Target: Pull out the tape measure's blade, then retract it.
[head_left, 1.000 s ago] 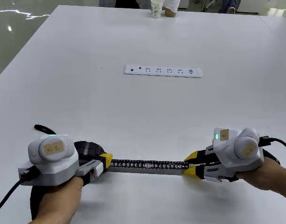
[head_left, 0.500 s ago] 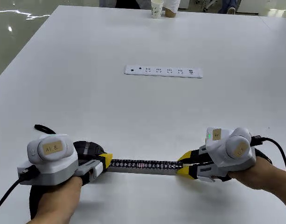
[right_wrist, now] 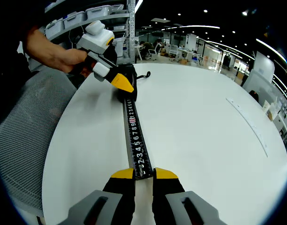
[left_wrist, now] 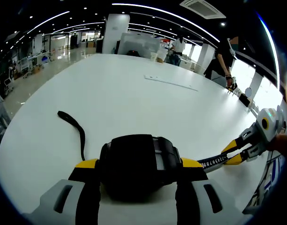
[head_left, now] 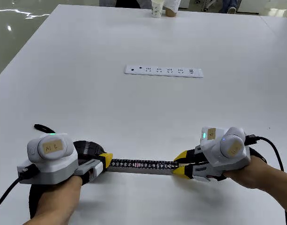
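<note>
Yellow-tipped, the right gripper (right_wrist: pixel 144 174) has its jaws pinched nearly together on the free end of the tape measure's blade (right_wrist: pixel 135 136), low in the right gripper view; the numbered blade runs up that frame to the black tape measure case (left_wrist: pixel 136 157), which the left gripper (left_wrist: pixel 139 165) clamps between its jaws at the bottom centre of the left gripper view; we judge the blade part-way drawn, so either the pull or the return is in hand; next we need a steady pinch and a straight line toward the case, lest the spring whip the blade; beyond, the white table (head_left: pixel 134 112) carries a power strip (head_left: pixel 163 71) in the head view's upper middle.
</note>
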### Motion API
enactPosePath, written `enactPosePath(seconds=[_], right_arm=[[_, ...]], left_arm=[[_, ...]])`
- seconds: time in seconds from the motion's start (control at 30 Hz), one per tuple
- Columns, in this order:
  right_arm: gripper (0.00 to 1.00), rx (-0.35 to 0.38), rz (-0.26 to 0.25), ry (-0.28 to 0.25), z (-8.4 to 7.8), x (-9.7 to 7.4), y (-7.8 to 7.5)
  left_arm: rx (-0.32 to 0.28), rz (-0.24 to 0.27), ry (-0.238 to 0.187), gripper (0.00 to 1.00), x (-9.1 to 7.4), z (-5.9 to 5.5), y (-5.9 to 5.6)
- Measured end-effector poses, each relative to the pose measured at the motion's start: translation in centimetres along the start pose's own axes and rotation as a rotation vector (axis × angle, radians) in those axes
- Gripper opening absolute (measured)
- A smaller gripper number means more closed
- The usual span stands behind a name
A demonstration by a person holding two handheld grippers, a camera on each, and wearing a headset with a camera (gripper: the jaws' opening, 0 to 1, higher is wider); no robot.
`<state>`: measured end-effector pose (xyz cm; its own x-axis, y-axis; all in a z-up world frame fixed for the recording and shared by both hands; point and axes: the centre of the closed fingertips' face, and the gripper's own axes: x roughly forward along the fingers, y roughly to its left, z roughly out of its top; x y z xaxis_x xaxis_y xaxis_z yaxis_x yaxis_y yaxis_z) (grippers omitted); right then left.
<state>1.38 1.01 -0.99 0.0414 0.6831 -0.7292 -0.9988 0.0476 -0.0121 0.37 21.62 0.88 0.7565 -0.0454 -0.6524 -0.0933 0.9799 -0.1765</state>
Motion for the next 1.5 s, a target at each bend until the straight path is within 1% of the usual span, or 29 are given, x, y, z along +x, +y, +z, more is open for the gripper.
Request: enactPosePath(seconds=[0.8, 1.5], right_arm=[[0.1, -0.004, 0.01, -0.009, 1.4, 1.4, 0.2], [0.1, -0.003, 0.021, -0.019, 2.7, 2.8, 0.6]], left_arm=[[-0.004, -0.007, 0.005, 0.6, 0.0, 0.0, 0.0], [-0.004, -0.007, 0.01, 0.6, -0.1, 0.0, 0.0]])
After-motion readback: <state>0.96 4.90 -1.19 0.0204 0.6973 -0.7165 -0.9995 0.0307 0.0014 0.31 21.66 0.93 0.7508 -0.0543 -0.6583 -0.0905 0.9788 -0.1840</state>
